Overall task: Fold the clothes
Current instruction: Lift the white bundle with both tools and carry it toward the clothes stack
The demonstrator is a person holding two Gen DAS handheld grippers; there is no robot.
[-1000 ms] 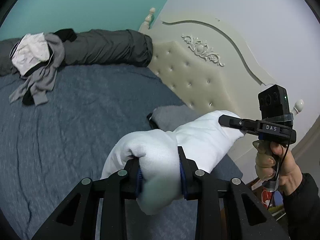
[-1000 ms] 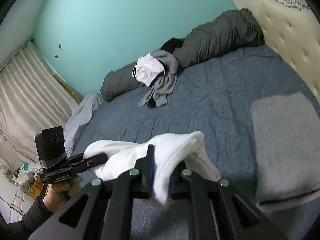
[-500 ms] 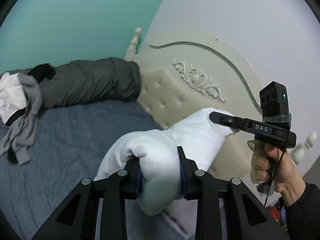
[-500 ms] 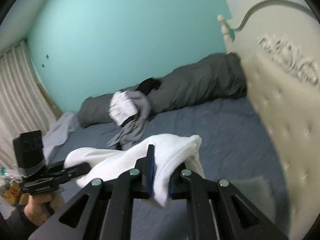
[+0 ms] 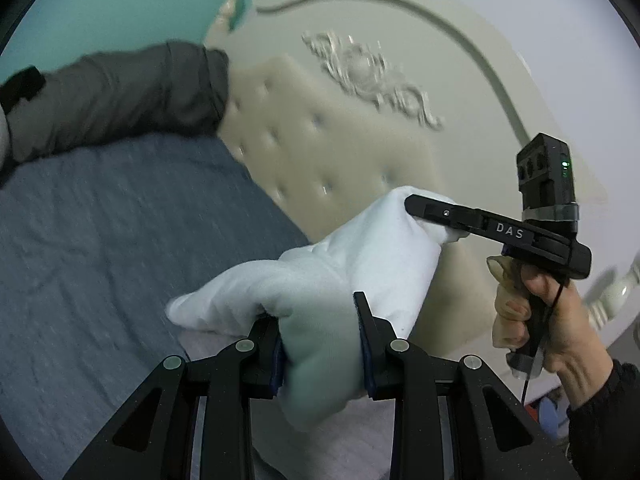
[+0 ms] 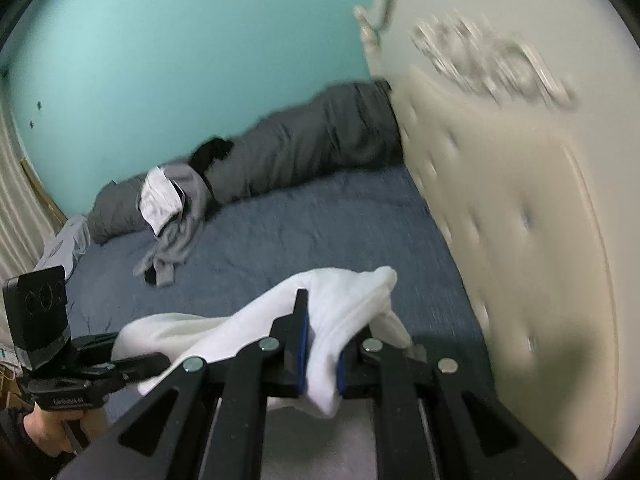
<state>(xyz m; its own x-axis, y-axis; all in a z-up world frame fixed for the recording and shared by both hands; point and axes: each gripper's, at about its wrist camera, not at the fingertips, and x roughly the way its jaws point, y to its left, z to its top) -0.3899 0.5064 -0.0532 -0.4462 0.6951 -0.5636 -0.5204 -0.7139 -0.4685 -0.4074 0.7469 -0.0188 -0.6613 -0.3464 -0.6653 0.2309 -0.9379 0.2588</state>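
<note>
Both views are motion-blurred; the headboard (image 6: pixel 520 208) carving is smeared, and the white garment's (image 5: pixel 344 264) lower edge is hidden behind the jaws. The left gripper (image 5: pixel 320 344) has its jaws partly closed on a thick bunch of the garment. The right gripper (image 6: pixel 322 354) has narrow jaws pinching a thinner fold. The garment hangs between them above the bed (image 5: pixel 100 240).
</note>
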